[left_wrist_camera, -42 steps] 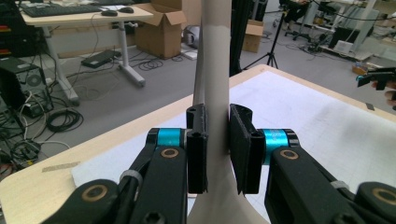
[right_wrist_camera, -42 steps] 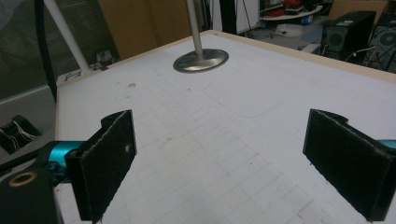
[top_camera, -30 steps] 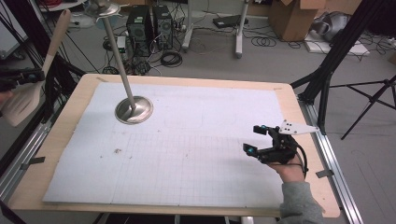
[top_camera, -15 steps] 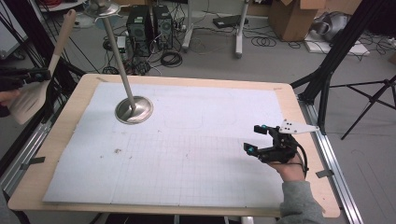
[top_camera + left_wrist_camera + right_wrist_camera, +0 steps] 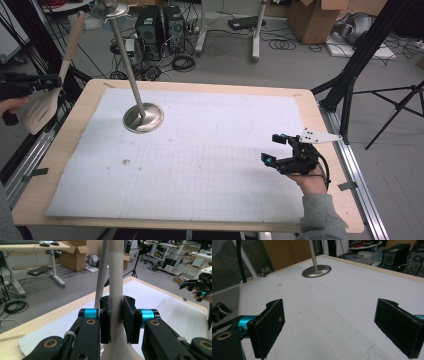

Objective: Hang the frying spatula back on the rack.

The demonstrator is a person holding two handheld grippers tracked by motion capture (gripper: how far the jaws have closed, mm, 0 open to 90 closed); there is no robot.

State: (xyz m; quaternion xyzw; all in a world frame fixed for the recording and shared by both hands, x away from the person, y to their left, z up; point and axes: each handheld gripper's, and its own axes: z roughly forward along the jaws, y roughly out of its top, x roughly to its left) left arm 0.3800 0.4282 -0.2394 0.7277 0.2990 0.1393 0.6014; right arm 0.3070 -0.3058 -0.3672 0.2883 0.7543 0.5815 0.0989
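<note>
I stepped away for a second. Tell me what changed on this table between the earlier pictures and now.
The left gripper, shut on the wooden spatula beside the table's left edge, drifted slightly: the spatula's blade sits a little lower and its handle points more upright than a second ago. Nothing was picked up or released. The right gripper stayed open over the white mat, and the metal stand kept its place.

Spatula (image 5: 47, 95): pale matt wood, smooth. Stand (image 5: 143, 118) at table's 11 o'clock: brushed shiny metal. Table (image 5: 80, 125): raw plywood rim, matt white gridded sheet (image 5: 200, 165). Jaw pads: black, rough felt-like.
</note>
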